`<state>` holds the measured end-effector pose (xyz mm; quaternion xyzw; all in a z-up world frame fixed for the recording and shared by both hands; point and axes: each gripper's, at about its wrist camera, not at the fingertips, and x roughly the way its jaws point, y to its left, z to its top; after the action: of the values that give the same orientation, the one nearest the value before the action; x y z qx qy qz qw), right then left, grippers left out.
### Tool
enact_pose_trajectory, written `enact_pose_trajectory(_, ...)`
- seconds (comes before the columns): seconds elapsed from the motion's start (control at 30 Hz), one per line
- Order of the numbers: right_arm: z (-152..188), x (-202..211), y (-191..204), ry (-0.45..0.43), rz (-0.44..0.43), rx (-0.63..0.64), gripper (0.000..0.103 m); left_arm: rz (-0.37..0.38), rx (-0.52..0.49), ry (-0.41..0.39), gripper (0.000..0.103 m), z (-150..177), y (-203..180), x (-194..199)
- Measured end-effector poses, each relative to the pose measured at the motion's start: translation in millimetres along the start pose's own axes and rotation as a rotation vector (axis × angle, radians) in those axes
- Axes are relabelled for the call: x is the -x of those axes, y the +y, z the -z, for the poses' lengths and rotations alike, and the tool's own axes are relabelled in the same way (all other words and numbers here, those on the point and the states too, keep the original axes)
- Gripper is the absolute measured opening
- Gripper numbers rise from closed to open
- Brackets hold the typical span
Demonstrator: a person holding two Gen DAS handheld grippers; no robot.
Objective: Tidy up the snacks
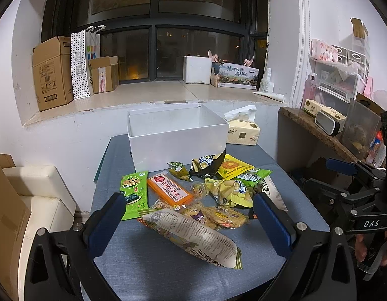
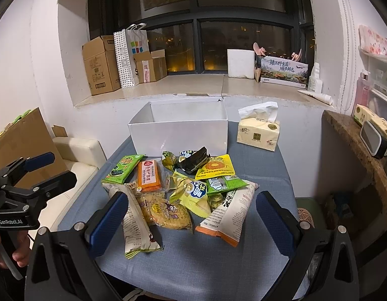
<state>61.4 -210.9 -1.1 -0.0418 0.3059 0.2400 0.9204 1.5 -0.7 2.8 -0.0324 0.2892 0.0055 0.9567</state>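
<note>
A pile of snack packets lies on the blue-grey table [image 1: 148,263] in front of an open white box [image 1: 176,140]. It includes a green seaweed packet [image 1: 133,194], an orange bar [image 1: 169,190], a long newsprint-pattern packet [image 1: 193,238], a yellow packet [image 1: 233,168] and a black packet [image 1: 208,165]. My left gripper [image 1: 191,223] is open, above the near side of the pile, empty. In the right wrist view the box [image 2: 181,130] and pile show again, with the orange bar [image 2: 148,175] and a second newsprint packet [image 2: 231,213]. My right gripper [image 2: 192,220] is open and empty over the near packets.
A tissue pack [image 1: 243,133] sits right of the box. A windowsill behind holds cardboard boxes [image 1: 53,72], a dotted bag [image 1: 80,65] and a white foam box [image 1: 197,69]. A cluttered side shelf [image 1: 318,128] stands right; a cream seat [image 1: 35,200] left.
</note>
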Motion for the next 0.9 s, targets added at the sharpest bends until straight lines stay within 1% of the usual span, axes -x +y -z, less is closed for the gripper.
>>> enact_pose_trajectory(0.9,1.8,-0.8,1.9,0.004,-0.003,-0.001,0.103,-0.003,-0.003,0.002,0.103,1.0,1.0,-1.4)
